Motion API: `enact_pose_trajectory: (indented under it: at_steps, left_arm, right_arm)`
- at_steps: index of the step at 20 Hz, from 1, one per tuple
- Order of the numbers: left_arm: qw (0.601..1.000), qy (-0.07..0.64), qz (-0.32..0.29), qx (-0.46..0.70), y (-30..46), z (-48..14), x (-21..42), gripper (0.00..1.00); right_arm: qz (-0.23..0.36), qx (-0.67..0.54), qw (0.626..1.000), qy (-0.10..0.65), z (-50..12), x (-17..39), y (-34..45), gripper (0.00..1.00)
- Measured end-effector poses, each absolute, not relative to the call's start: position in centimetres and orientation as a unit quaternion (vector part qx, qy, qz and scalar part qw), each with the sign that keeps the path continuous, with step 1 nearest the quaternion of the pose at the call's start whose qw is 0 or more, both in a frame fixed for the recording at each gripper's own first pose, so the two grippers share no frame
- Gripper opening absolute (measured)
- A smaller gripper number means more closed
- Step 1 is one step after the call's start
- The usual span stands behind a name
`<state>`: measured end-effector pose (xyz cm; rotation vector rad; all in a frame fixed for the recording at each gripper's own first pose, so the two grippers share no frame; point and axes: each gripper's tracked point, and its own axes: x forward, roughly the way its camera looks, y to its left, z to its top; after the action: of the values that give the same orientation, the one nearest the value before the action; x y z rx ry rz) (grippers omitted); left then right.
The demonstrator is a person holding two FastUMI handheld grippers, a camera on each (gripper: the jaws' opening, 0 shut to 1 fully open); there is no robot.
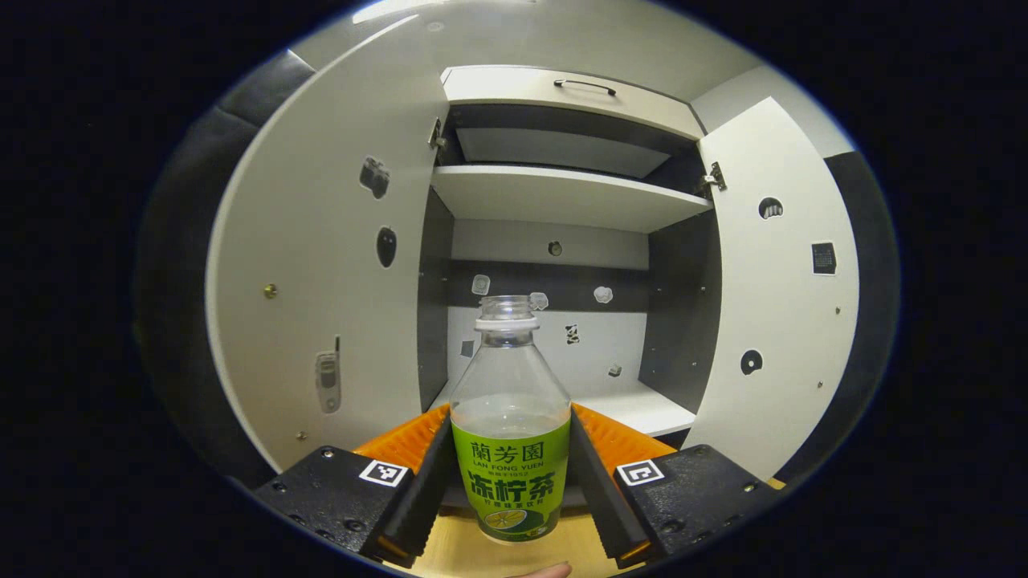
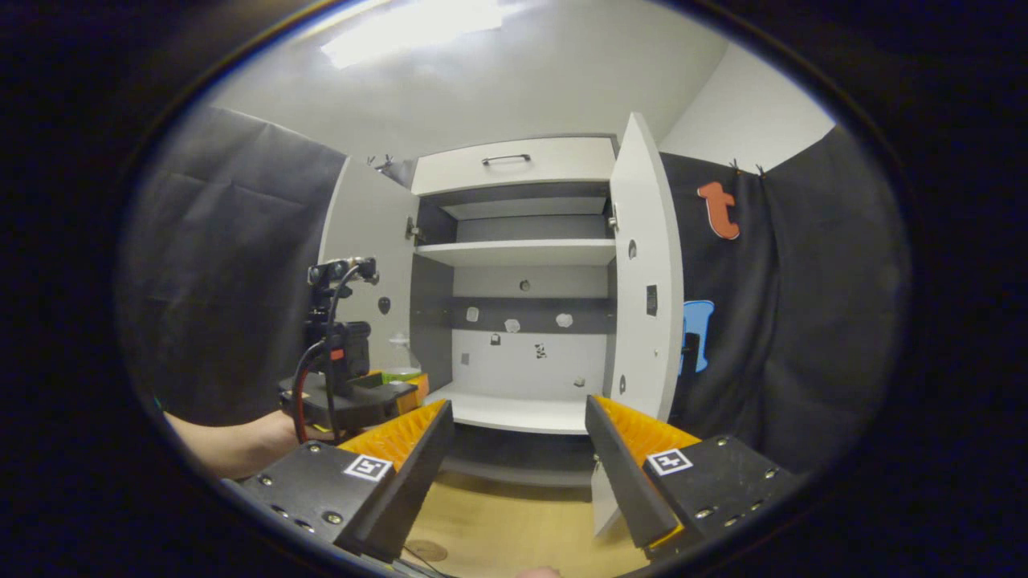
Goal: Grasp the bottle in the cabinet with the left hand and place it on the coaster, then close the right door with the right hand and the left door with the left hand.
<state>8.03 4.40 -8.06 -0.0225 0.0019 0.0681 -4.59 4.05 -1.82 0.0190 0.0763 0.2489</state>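
Note:
A clear, capless bottle [image 1: 509, 417] with a green label stands upright between the fingers of my left gripper [image 1: 509, 474], which is shut on its labelled middle. It hangs over the wooden tabletop [image 1: 458, 554], in front of the open cabinet [image 1: 562, 197]. In the right gripper view the left gripper [image 2: 397, 384] and bottle [image 2: 401, 353] are at the left, by the left door [image 2: 365, 241], held by a bare forearm [image 2: 233, 441]. My right gripper [image 2: 518, 437] is open and holds nothing, facing the cabinet's lower shelf [image 2: 514, 411]. A round coaster [image 2: 426, 551] lies on the table just below it.
Both cabinet doors stand wide open: the left door [image 1: 337, 273] and the right door [image 1: 771, 297], the latter close to my right finger in the right gripper view [image 2: 646, 273]. A closed drawer with a handle [image 2: 506, 160] tops the cabinet. Black cloth walls flank both sides.

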Motion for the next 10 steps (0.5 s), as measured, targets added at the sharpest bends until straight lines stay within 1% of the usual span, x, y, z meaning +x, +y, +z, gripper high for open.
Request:
enact_pose_trajectory:
  at_steps: [1, 2, 3, 6, 9, 10]
  left_arm:
    - [0.999, -0.001, 0.036, -0.011, 4.4, -8.2, 7.2, 0.8]
    - [0.999, 0.0, 0.036, -0.012, 4.3, -8.6, 6.4, 0.8]
    - [0.999, 0.003, 0.031, -0.014, 3.9, -9.2, 5.6, 0.8]
    - [0.999, 0.014, 0.017, -0.027, 3.3, -11.6, 4.0, 0.8]
    - [0.999, 0.028, 0.001, -0.034, 2.5, -15.5, 2.9, 0.8]
    - [0.999, 0.028, 0.005, -0.037, 2.5, -16.8, 2.5, 0.8]
  right_arm:
    - [0.124, 0.007, 0.992, 0.034, -1.6, -4.8, 3.8, 0.99]
    - [0.121, 0.007, 0.992, 0.032, -1.6, -4.8, 3.6, 0.95]
    - [0.119, 0.01, 0.992, 0.033, -1.6, -4.8, 3.5, 0.99]
    - [0.119, 0.02, 0.992, 0.034, -1.5, -4.5, 3.9, 0.99]
    - [0.112, 0.014, 0.993, 0.03, -1.5, -3.3, 4.0, 0.99]
    - [0.108, 0.012, 0.994, 0.031, -1.7, -2.7, 4.0, 0.99]
